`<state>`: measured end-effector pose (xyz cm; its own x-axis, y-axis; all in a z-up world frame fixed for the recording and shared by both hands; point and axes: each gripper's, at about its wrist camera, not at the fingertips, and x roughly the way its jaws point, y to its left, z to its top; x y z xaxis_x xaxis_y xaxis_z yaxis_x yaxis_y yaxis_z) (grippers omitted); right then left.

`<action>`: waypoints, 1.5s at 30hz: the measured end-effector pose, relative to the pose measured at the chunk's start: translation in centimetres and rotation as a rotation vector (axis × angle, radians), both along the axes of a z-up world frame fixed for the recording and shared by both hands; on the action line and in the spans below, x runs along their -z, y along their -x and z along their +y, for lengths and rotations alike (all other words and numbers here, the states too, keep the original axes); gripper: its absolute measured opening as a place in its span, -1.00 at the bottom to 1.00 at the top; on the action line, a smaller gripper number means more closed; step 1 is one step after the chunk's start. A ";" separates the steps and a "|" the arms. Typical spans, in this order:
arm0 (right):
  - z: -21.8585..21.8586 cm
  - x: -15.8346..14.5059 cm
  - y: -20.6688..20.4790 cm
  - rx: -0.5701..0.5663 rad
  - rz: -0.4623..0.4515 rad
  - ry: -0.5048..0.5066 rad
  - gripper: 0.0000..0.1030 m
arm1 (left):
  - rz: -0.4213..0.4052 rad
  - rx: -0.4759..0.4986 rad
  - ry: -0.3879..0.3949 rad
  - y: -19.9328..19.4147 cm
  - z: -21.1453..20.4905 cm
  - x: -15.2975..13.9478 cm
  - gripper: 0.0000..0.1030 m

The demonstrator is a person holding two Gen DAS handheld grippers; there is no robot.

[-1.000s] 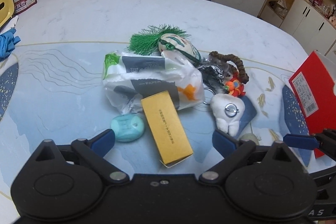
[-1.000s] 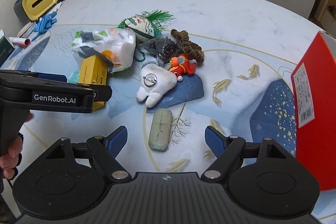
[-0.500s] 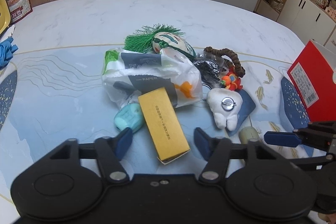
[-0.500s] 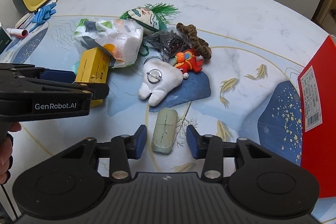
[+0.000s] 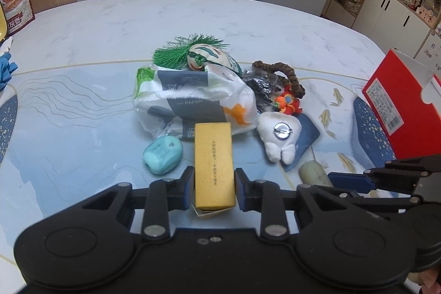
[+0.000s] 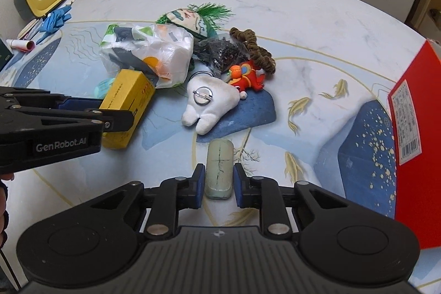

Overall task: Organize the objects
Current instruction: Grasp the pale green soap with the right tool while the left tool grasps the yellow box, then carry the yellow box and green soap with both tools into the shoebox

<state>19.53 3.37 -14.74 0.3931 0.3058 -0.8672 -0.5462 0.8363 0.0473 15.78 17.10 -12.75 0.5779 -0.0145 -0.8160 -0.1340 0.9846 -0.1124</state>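
Yellow box (image 5: 213, 161) lies on desk (image 5: 82, 112), near end clamped between left claw (image 5: 212, 188) pads, both touching its sides. Teal soap (image 5: 163, 157) just left of it, tissue pack (image 5: 190, 101) behind, tooth plush (image 5: 279, 138) to the right. Right wrist view: right claw (image 6: 219, 183) narrowed around grey-green bar (image 6: 219, 168), pads at both sides, contact unclear. Red box (image 6: 416, 139) at right edge.
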 end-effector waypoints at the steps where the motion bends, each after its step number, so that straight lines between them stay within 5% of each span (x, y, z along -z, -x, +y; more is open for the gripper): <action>1: -0.2 -0.1 0.1 0.008 0.003 -0.008 -0.60 | 0.000 0.005 0.000 0.1 -0.1 -0.1 -0.46; 15: -5.1 -3.8 2.7 0.114 0.025 -0.126 -0.61 | -0.063 0.106 0.031 1.7 -1.6 -3.0 -0.46; 24: -10.8 -8.4 4.5 0.268 -0.045 -0.194 -0.61 | -0.090 0.273 0.083 0.0 -5.3 -6.1 -0.46; 45: -28.4 -12.3 6.4 0.638 -0.164 -0.181 -0.61 | -0.098 0.626 0.162 -7.3 -23.8 -9.2 -0.46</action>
<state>13.17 -25.04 -2.41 0.6669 0.1053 -0.7377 0.0391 0.9837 0.1758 23.04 -6.75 -3.55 0.4919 -0.4910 -0.7190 0.4773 0.8427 -0.2489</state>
